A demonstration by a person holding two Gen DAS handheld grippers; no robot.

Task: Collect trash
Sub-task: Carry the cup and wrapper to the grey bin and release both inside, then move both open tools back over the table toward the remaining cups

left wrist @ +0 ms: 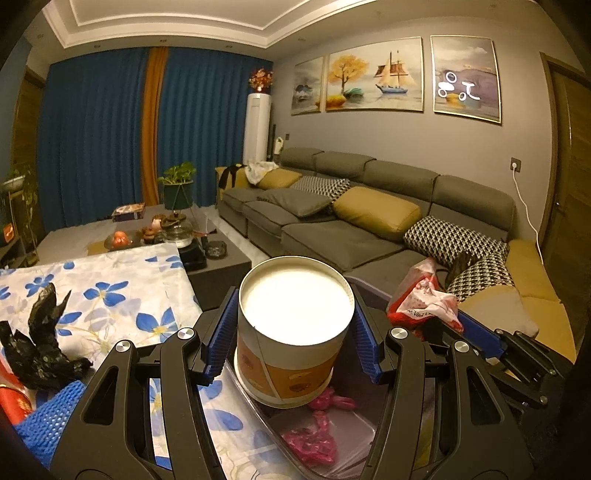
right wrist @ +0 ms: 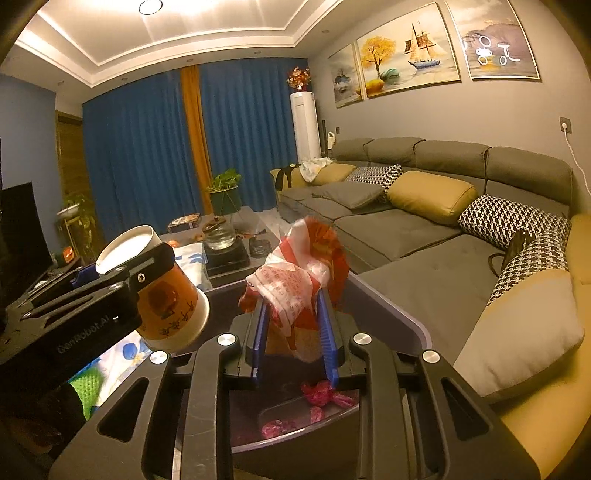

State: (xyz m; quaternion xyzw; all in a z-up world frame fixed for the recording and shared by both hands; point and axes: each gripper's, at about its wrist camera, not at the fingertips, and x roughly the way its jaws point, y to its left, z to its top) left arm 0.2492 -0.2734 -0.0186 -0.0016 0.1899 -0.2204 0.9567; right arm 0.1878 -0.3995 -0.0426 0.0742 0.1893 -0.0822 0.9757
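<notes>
Left gripper (left wrist: 293, 328) clamps paper cup (left wrist: 291, 332); right gripper (right wrist: 295, 332), at 3 o'clock, pinches plastic bag (right wrist: 295, 280), both above bin (left wrist: 369, 432).

**A living room under warm ceiling light**

A grey wall (left wrist: 369, 136) carries three framed paintings (left wrist: 375, 75) of a golden tree and a sailing ship. Beneath them runs a long grey sectional sofa (left wrist: 362, 236) with mustard cushions (left wrist: 376, 212) and houndstooth pillows (left wrist: 448, 240). Deep blue curtains (left wrist: 92, 136) with one orange panel (left wrist: 153, 122) cover the far end. A white standing air conditioner (left wrist: 256, 127) in the corner bears a flower arrangement on top. A low dark coffee surface (left wrist: 218, 264) holds a glass teapot (left wrist: 178, 229); a potted plant (left wrist: 179, 184) stands behind it. A recessed ceiling lamp (right wrist: 150, 6) glows above, and a dark television screen (right wrist: 22, 229) sits at the left. A wooden door (left wrist: 569, 166) closes the right side.
</notes>
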